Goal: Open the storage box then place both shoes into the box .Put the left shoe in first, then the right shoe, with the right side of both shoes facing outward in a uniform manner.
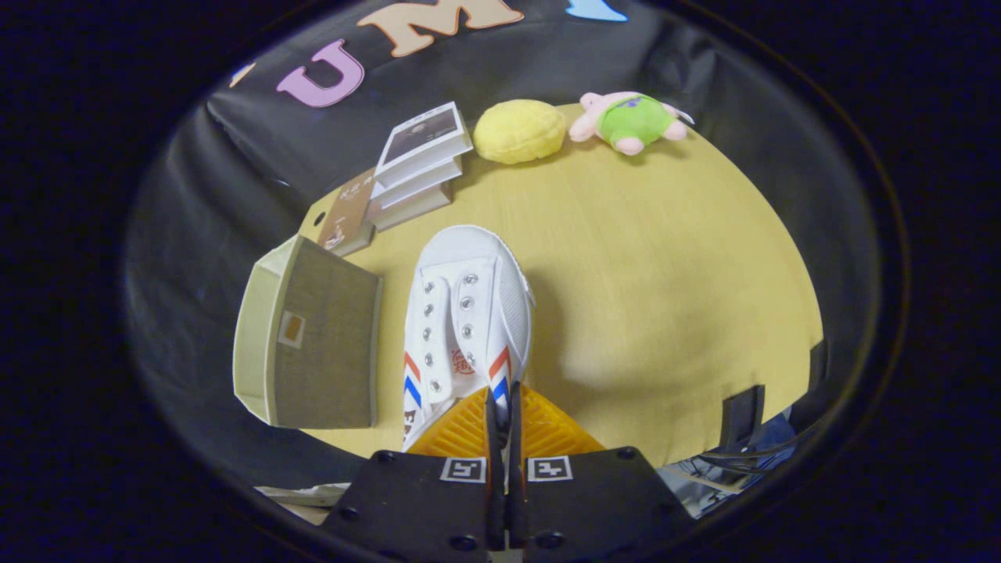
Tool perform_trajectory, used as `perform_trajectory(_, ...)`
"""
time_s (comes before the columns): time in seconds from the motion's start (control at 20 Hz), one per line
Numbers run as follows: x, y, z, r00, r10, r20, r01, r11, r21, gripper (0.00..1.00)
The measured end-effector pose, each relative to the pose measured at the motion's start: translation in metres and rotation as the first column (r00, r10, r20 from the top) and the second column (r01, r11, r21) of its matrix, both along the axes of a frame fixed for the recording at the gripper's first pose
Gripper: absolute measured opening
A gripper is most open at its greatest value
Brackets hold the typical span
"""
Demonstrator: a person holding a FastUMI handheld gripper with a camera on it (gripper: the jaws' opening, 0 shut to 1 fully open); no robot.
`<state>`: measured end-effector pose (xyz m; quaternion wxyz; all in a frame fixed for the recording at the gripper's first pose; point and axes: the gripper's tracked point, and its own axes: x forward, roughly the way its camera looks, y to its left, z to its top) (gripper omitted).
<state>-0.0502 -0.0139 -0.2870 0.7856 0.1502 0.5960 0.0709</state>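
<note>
A white canvas shoe [469, 313] with red and blue side stripes hangs just ahead of my gripper [502, 410], its toe pointing away toward the books. The orange fingers [461, 430] are pressed together on the rim of the shoe's heel opening, and a thin strip of white shows between them. The shoe casts a broad shadow on the table [665, 258] to its right, so it seems lifted off the surface. Just left of the shoe stands the beige storage box [313, 344], with a small label on its darker face. I cannot tell whether the box is open.
A stack of books [418, 164] and a brown booklet [348, 211] lie beyond the shoe and box. Farther back sit a yellow plush [520, 130] and a pink-and-green plush toy [632, 121]. The table's near edge drops off right of the fingers.
</note>
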Motion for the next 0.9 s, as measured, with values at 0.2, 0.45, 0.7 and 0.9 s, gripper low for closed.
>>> perform_trajectory(0.2,0.01,0.035,0.034,1.0,-0.02,0.018,0.018,0.998,0.062,0.05)
perform_trajectory(0.45,0.025,0.08,0.069,0.998,-0.026,0.058,0.019,0.994,0.112,0.05)
perform_trajectory(0.7,0.027,0.129,0.093,0.997,0.003,0.071,-0.014,0.987,0.159,0.05)
perform_trajectory(0.9,0.028,0.17,0.105,0.997,0.026,0.079,-0.041,0.979,0.202,0.05)
